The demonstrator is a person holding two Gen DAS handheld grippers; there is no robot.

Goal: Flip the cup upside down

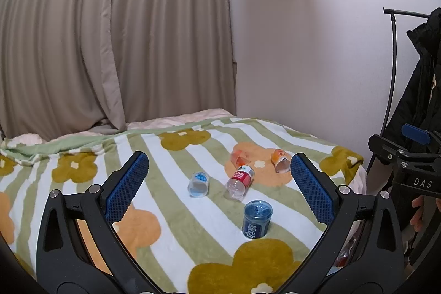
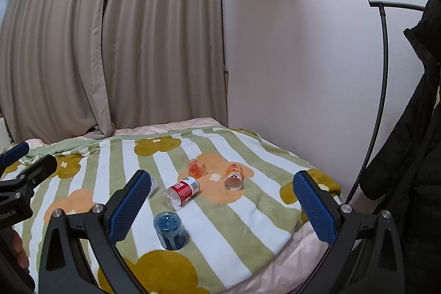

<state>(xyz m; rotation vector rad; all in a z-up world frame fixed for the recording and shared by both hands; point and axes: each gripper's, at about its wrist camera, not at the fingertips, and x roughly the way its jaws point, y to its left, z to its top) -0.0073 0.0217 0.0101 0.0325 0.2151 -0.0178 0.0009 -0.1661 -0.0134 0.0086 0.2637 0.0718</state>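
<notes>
Several cut-bottle cups lie on a striped flower blanket (image 1: pixel 171 211). A blue cup (image 1: pixel 257 219) stands bottom-up; it also shows in the right wrist view (image 2: pixel 169 230). A red-labelled cup (image 1: pixel 239 181) (image 2: pixel 182 191) lies on its side. A clear cup with a blue label (image 1: pixel 198 184) lies tilted; in the right wrist view it (image 2: pixel 153 187) is partly hidden by a finger. An orange cup (image 1: pixel 280 160) (image 2: pixel 234 177) lies on its side. An orange clear cup (image 1: pixel 239 157) (image 2: pixel 196 167) lies behind. My left gripper (image 1: pixel 219 183) and right gripper (image 2: pixel 220 203) are open, empty, above the blanket.
Beige curtains (image 1: pixel 110 32) hang behind the bed and a white wall (image 1: pixel 303 46) stands at the right. A black coat on a rack (image 2: pixel 413 128) hangs at the right. The blanket's right edge (image 2: pixel 317 225) drops off to pink bedding.
</notes>
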